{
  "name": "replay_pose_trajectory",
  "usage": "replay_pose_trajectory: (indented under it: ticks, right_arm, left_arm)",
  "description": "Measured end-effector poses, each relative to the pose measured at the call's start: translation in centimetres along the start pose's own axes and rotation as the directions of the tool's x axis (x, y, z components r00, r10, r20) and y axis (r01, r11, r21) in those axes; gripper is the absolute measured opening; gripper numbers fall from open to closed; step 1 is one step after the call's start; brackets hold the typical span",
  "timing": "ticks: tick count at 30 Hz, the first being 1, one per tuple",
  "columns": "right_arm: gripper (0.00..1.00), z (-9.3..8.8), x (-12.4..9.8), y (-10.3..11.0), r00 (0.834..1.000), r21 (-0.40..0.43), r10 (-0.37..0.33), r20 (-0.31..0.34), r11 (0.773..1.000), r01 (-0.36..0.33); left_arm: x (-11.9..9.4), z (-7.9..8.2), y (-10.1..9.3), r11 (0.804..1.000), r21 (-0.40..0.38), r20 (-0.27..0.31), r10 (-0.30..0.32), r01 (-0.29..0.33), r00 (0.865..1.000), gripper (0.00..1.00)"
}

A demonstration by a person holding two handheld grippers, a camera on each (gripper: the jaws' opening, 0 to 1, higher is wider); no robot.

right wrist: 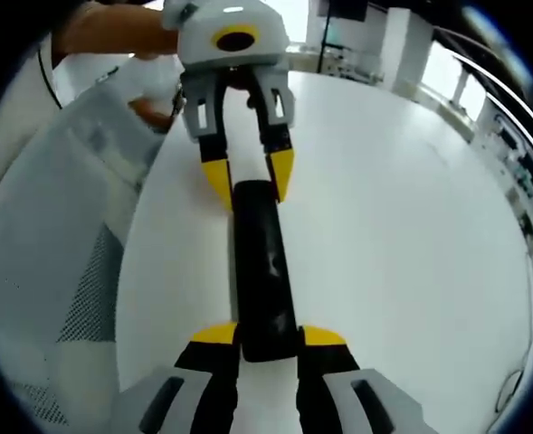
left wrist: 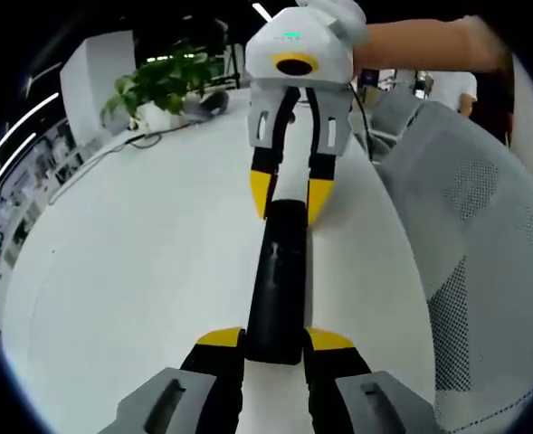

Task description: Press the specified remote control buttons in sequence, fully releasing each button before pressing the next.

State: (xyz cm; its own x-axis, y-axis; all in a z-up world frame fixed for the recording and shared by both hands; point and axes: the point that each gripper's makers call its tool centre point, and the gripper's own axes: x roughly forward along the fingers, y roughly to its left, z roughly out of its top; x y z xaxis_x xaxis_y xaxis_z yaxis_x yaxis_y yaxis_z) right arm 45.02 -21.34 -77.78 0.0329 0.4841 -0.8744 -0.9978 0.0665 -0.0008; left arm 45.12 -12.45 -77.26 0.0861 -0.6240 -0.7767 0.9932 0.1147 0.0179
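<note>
A long black remote control [left wrist: 276, 280] lies lengthwise above the white table [left wrist: 139, 271]. My left gripper [left wrist: 275, 340] is shut on its near end, a yellow fingertip pressed to each side. In the left gripper view my right gripper [left wrist: 290, 194] comes in from the top and clamps the far end. In the right gripper view the same remote [right wrist: 262, 271] runs up from my right gripper [right wrist: 269, 336], which is shut on it. There my left gripper [right wrist: 248, 178] grips the opposite end. The remote's buttons are too dark to make out.
A grey mesh office chair [left wrist: 465, 271] stands against the table's edge, and it also appears as the chair [right wrist: 58, 271] in the right gripper view. A potted plant [left wrist: 162, 86] and a cable [left wrist: 112, 154] sit at the far side. A person's forearm [left wrist: 429, 45] reaches behind my right gripper.
</note>
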Motion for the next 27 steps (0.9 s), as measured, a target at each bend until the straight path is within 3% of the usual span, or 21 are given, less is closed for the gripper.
replay_pose_trajectory:
  ticks: [16, 27]
  right_arm:
    - [0.20, -0.1, 0.4, 1.8, 1.000, -0.016, 0.000, 0.005, 1.000, 0.000]
    - [0.20, 0.0, 0.4, 1.8, 1.000, -0.020, -0.001, 0.002, 1.000, 0.001]
  left_arm:
    - [0.0, -0.7, -1.8, 1.000, -0.005, -0.010, 0.005, -0.005, 1.000, 0.25]
    - [-0.1, -0.7, -1.9, 1.000, 0.005, -0.022, 0.005, -0.005, 1.000, 0.25]
